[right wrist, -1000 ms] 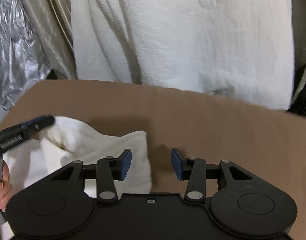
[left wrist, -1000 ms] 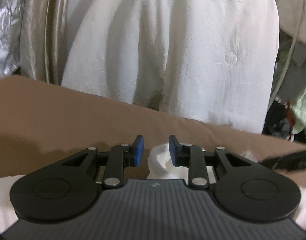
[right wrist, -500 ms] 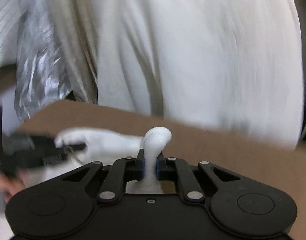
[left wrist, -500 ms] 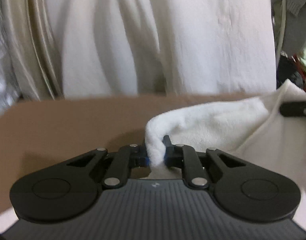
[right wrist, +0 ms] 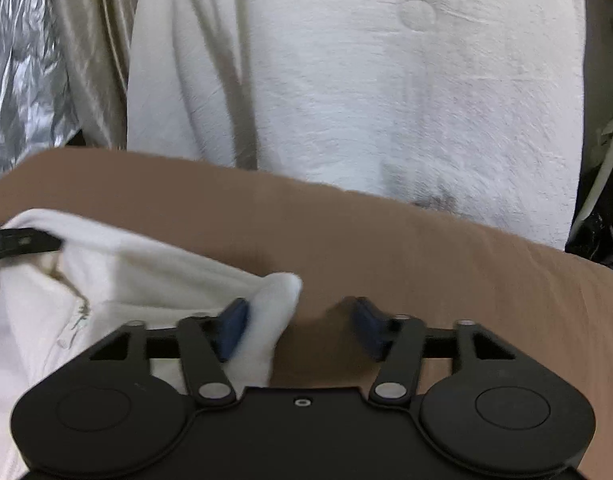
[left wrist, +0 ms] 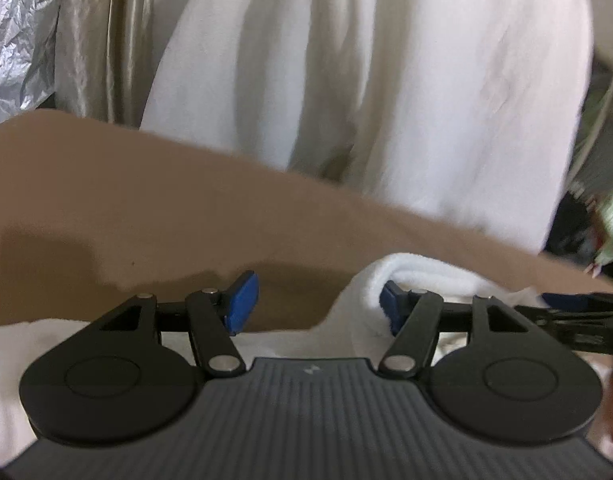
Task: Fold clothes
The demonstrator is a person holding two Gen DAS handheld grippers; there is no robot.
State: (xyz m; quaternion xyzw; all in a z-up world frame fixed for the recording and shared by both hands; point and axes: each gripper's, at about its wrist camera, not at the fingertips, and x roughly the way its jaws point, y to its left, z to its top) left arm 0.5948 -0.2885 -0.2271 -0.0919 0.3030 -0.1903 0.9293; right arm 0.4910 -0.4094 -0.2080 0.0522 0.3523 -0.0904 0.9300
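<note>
A white fleecy garment (right wrist: 118,280) lies on the brown surface (right wrist: 426,248), its folded edge toward the back. In the right wrist view my right gripper (right wrist: 298,326) stands open; a corner of the garment rests against its left pad, nothing is pinched. A zipper shows at the garment's left. In the left wrist view my left gripper (left wrist: 318,304) is open wide, and a rolled fold of the same garment (left wrist: 418,276) lies against its right pad. The other gripper's black finger reaches in from the right edge there.
A large white cloth (left wrist: 366,80) hangs behind the brown surface (left wrist: 146,200). Beige curtain (right wrist: 90,48) and crinkled silver foil (right wrist: 22,80) stand at the far left. Dark clutter and a cable sit at the far right. A hand shows at the left wrist view's lower right.
Half a second ago both grippers were shut on raised folds of the garment. Both have since opened and the fabric has dropped onto the brown surface.
</note>
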